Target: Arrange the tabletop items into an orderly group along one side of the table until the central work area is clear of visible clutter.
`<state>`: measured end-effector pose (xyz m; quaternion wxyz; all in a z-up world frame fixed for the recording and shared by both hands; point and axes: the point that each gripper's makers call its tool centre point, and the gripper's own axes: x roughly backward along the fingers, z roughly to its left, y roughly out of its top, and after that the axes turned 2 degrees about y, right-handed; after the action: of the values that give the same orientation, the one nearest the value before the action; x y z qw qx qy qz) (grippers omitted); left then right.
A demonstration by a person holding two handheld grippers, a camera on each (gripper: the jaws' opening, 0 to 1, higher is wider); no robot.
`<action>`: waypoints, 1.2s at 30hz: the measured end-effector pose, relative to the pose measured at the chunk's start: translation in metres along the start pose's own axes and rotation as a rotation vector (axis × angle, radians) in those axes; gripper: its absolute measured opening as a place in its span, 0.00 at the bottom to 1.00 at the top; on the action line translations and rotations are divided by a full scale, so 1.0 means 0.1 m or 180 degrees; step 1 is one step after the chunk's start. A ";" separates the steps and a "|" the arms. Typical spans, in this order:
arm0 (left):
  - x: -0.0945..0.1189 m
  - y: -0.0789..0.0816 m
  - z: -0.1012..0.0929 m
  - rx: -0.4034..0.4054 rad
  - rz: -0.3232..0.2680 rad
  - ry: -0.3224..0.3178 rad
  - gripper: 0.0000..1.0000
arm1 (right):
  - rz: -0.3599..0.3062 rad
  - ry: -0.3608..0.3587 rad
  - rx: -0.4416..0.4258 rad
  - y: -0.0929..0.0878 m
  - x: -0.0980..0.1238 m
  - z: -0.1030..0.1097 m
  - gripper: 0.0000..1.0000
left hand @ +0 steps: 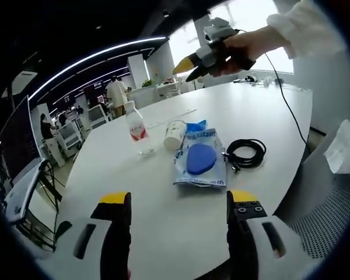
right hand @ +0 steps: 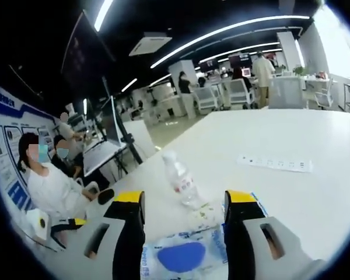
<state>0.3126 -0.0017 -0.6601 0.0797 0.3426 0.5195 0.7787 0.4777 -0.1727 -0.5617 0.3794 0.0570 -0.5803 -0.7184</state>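
On the white table stand a clear water bottle with a red label, a paper cup on its side, a blue-and-white plastic packet and a coiled black cable. My left gripper is open over the near edge, short of the packet, with nothing between its jaws. A hand holds my right gripper high above the far side of the table. In the right gripper view, the right gripper is open above the packet, with the cup and bottle just beyond.
A white power strip lies flat on the table past the bottle. A thin black cord trails from the raised gripper across the table's right side. A monitor on a stand, seated people and office chairs surround the table.
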 end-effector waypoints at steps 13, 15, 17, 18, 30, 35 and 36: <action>-0.02 -0.08 0.06 -0.0024 0.0112 0.0082 0.63 | 0.0314 0.0132 -0.0164 -0.24 -0.09 -0.19 0.41; -0.02 -0.09 0.07 -0.0027 0.0121 0.0098 0.63 | 0.0346 0.0133 -0.0168 -0.26 -0.12 -0.23 0.41; -0.02 -0.08 0.07 -0.0028 0.0112 0.0106 0.61 | 0.0384 0.0116 -0.0227 -0.31 -0.16 -0.30 0.40; -0.02 -0.08 0.07 -0.0035 0.0110 0.0106 0.60 | 0.0402 0.0119 -0.0256 -0.32 -0.18 -0.31 0.40; -0.05 -0.15 0.08 -0.0125 0.0193 0.0132 0.59 | 0.0635 0.0150 -0.0322 -0.57 -0.41 -0.54 0.39; -0.05 -0.18 0.10 -0.0140 0.0246 0.0157 0.58 | 0.0712 0.0214 -0.0293 -0.65 -0.48 -0.54 0.37; -0.06 -0.17 0.08 -0.0095 0.0226 0.0140 0.59 | 0.0720 0.0221 -0.0285 -0.65 -0.49 -0.55 0.37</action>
<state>0.3180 0.0097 -0.6754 0.0457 0.3424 0.4970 0.7960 0.5098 -0.1833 -0.6543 0.4802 -0.0010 -0.5368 -0.6938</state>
